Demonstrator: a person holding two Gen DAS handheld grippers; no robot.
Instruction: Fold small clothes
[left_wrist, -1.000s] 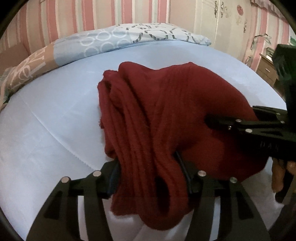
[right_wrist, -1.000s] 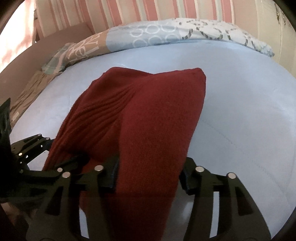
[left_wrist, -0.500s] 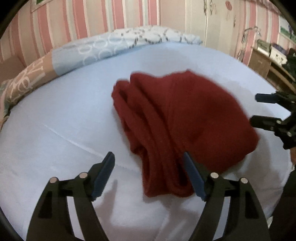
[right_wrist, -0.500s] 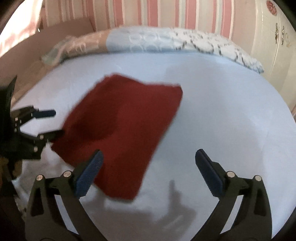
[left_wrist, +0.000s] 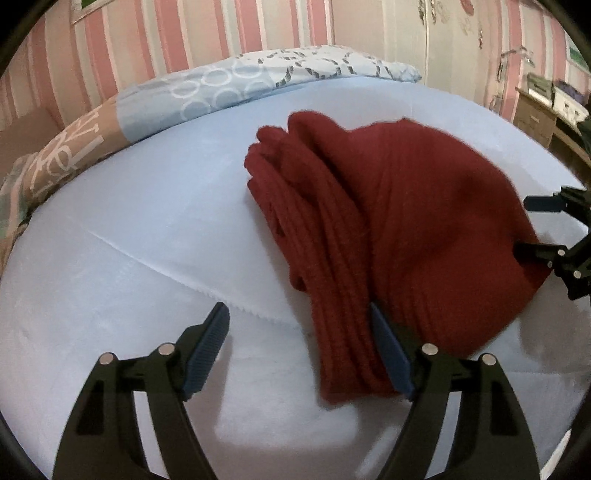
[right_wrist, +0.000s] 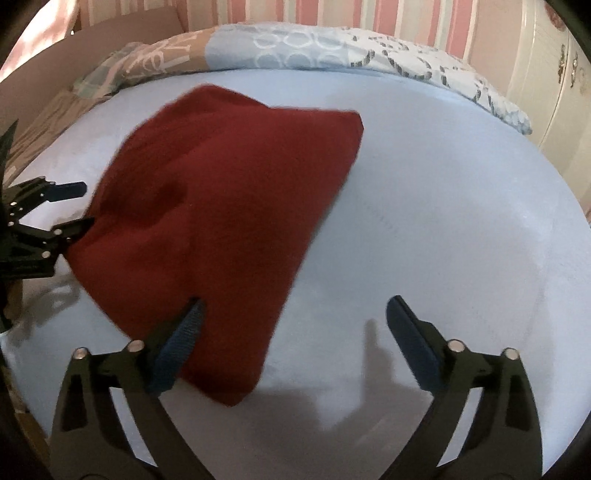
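Observation:
A folded dark red knit garment lies on the pale blue bed sheet; it also shows in the right wrist view. My left gripper is open and empty, just in front of the garment's near left edge, its right finger beside the fold. My right gripper is open and empty, its left finger over the garment's near corner. Each gripper shows at the edge of the other's view, the right one and the left one, both open beside the garment.
A patterned blue and tan quilt lies bunched along the far side of the bed. Pink striped wall behind. A white wardrobe and wooden furniture stand to the right of the bed.
Both grippers have let go of the red garment, opened and drawn back. The garment now lies flat and folded on the sheet.

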